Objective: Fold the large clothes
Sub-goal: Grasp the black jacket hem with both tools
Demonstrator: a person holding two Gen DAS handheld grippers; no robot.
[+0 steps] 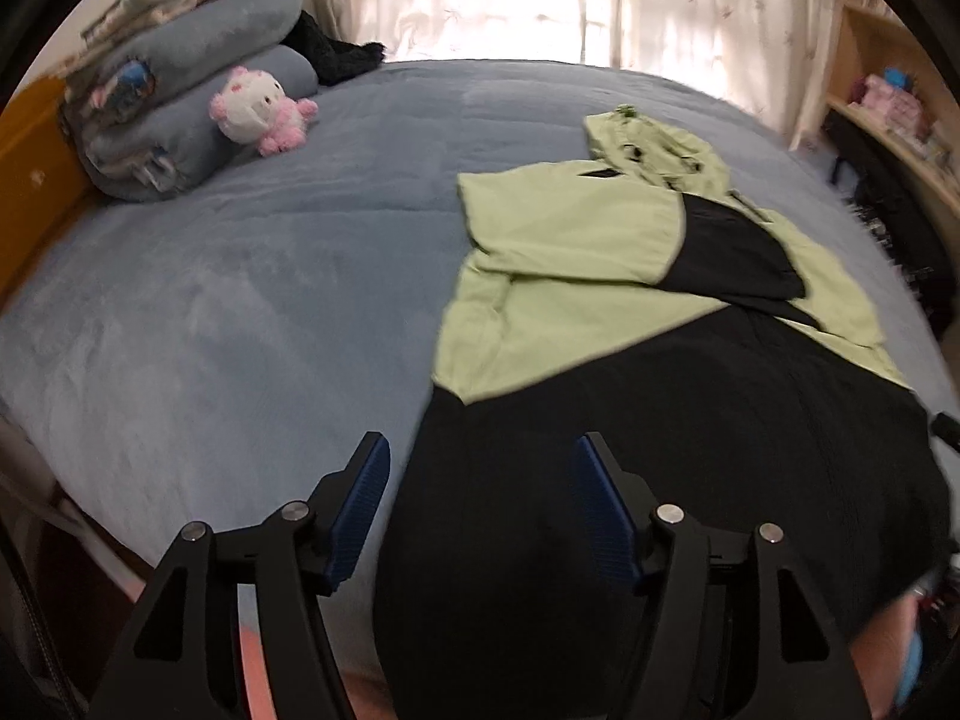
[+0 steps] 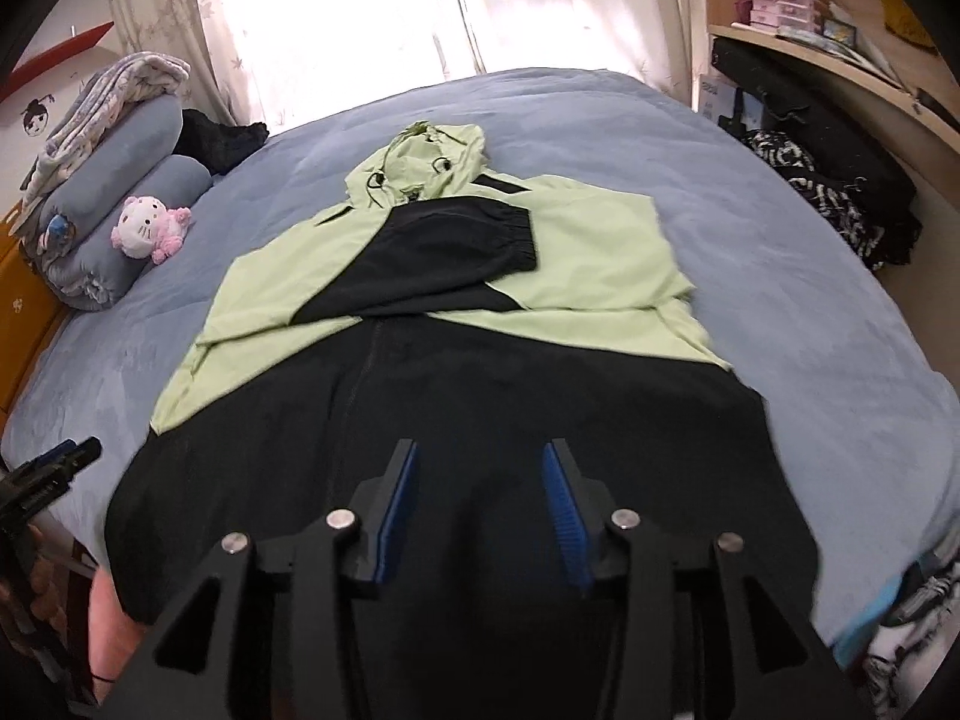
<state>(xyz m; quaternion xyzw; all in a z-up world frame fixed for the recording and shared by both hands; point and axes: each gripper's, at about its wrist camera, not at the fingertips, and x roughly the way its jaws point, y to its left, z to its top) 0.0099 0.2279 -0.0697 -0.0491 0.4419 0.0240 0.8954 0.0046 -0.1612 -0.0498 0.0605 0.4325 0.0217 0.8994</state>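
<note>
On the bed [image 2: 810, 312]: a green and black jacket [image 2: 456, 324] is lying flat on the blue cover, its hood [image 2: 420, 162] pointing to the curtains [image 2: 336, 12].
Sleeves: both are lying folded across the chest, the black cuff [image 2: 480, 240] resting on top.
Hem: the black lower part is lying nearest to both cameras, at the near edge of the bed.
Left gripper [image 1: 480, 450]: it is hovering over the hem's left part, jaws spread wide, holding nothing.
Right gripper [image 2: 480, 456]: it is hovering over the middle of the hem, jaws apart, holding nothing.
Beside the jacket: a pink and white plush toy [image 2: 147, 228] is leaning on rolled grey bedding [image 2: 120, 210] at the left.
Right side: shelves [image 2: 840, 48] are holding boxes.
</note>
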